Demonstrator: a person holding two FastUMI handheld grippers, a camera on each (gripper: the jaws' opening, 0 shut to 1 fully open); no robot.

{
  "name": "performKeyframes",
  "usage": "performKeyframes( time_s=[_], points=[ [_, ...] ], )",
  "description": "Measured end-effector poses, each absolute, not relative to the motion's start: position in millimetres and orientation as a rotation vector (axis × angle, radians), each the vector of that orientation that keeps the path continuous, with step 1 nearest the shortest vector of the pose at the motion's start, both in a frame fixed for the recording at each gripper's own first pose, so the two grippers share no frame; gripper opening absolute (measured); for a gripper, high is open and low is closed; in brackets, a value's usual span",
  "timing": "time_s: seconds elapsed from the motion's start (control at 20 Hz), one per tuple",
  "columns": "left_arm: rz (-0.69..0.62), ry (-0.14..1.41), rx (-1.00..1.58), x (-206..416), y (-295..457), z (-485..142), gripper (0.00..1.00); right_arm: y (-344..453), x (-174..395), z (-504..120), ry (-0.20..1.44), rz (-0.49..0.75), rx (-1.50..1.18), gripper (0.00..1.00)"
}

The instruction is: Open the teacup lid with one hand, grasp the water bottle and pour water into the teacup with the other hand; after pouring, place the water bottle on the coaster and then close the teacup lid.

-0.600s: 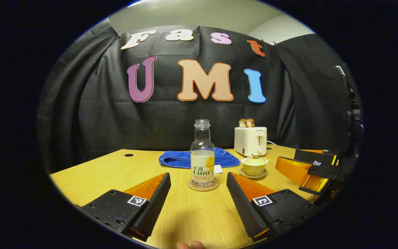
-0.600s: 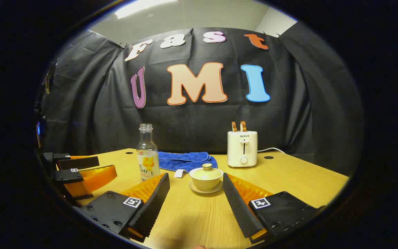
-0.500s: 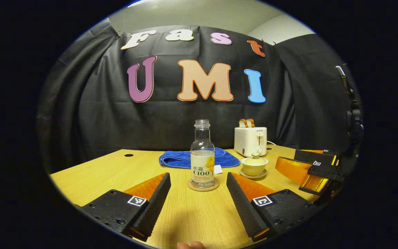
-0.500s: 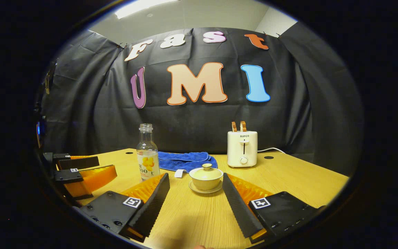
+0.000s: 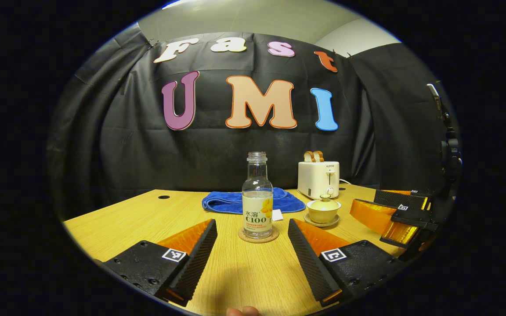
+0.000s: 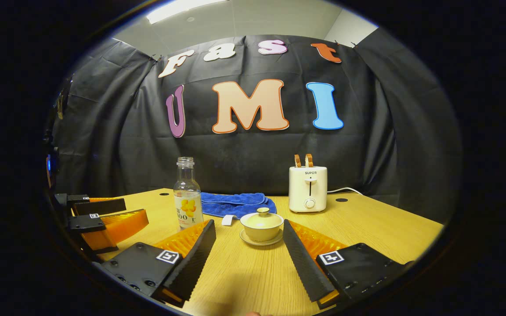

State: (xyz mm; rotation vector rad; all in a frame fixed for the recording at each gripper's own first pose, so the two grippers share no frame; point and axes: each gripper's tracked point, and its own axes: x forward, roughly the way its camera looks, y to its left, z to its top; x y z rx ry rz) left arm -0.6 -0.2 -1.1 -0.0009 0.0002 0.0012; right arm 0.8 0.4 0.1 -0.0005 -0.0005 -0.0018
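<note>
- Bottle (image 5: 257, 197): clear, pale label with a yellow picture
- Teacup (image 6: 262, 226): cream
- Towel (image 5: 231, 202): blue
- Toaster (image 6: 308, 188): white
- Bench (image 6: 367, 228): light wood grain

Black cloth wall (image 5: 147, 145), wooden table (image 6: 367, 224), ceiling light (image 6: 178, 8).

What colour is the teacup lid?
Pale yellow-cream, like the cup; the lid shows best in the right gripper view.

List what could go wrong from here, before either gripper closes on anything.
1. The water bottle has no cap and stands tall on a small coaster; a bump from the open left gripper could tip and spill it.
2. The lid has only a small knob; the open right gripper may slip off or drag the teacup.
</note>
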Motion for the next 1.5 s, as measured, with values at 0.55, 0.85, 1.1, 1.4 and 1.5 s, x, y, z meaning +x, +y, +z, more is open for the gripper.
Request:
performKeyframes(
  time_s=[0.55, 0.85, 1.1, 1.4, 1.5],
  points=[
    [0.001, 0.000, -0.001, -1, 0, -2, 0.95, 0, 1, 0, -0.001, -0.002, -0.001, 1.00],
    [0.001, 0.000, -0.001, -1, 0, -2, 0.95, -5, 3, 1, -0.003, -0.028, -0.001, 0.93],
    [0.002, 0.000, -0.001, -1, 0, -1, 0.95, -8, 34, -1, 0.002, -0.047, -0.001, 0.98],
    [0.002, -0.001, 0.000, -1, 0, -1, 0.95, -11, 94, -5, 0.011, -0.059, -0.003, 0.98],
    [0.002, -0.001, 0.000, 0, 0, -1, 0.95, -19, 111, -5, 0.007, -0.087, -0.002, 0.98]
  ],
)
